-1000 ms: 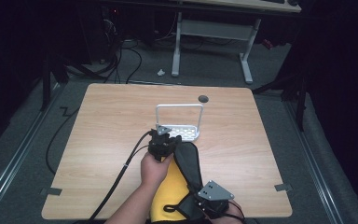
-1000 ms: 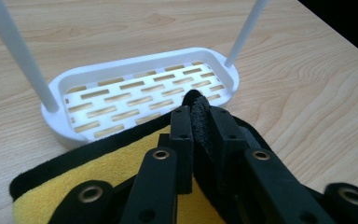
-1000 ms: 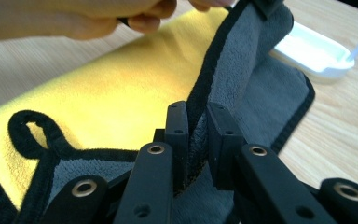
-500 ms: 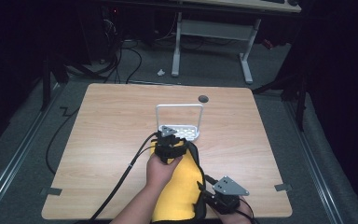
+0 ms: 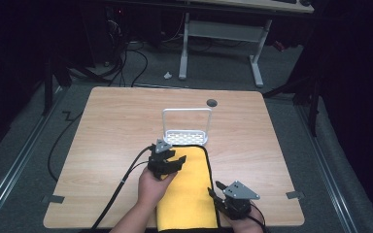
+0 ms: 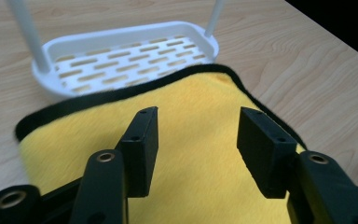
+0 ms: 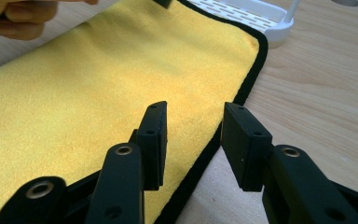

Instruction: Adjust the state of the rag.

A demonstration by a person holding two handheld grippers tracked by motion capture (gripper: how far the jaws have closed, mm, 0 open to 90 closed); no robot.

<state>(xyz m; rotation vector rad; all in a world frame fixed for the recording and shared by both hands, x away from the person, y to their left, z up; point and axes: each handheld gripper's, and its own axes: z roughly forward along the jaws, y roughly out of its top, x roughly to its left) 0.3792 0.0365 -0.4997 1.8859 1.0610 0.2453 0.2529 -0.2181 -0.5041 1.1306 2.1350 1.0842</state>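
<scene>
We find the left gripper (image 5: 167, 162) poised above the far left part of the yellow cloth (image 5: 189, 194); its jaws have just been opening and now stand spread, nothing pinched between them. The cloth lies flat on the table (image 5: 107, 141), its far edge touching the white rack (image 5: 185, 137). We judge it light, soft and limp: it will sag and fold wherever unsupported, so the black hem (image 7: 242, 88) or a corner is the sound place to grip. The right gripper (image 7: 193, 140) straddles that hem on the right edge, jaws parted, clamping nothing.
</scene>
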